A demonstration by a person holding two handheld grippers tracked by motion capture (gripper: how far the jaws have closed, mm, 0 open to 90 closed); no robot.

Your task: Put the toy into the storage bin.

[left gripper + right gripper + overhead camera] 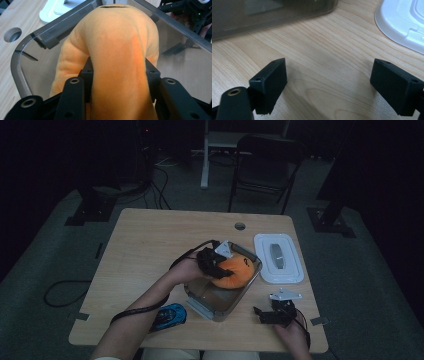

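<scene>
A: Where is the orange plush toy (233, 271) relative to the clear plastic container (199, 292)?

B: It sits inside the container, at the end farthest from the person. The left gripper (216, 265) clamps it; in the left gripper view both jaws press into the plush (117, 57).

A: And the right gripper (267, 314)?

B: It rests near the container's right side, jaws wide apart over bare table (329, 65), holding nothing. The white lid (278, 258) lies just right of the container; a blue toy car (169, 316) lies at its near left.

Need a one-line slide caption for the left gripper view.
Left gripper clamps an orange plush toy inside the clear container.
</scene>
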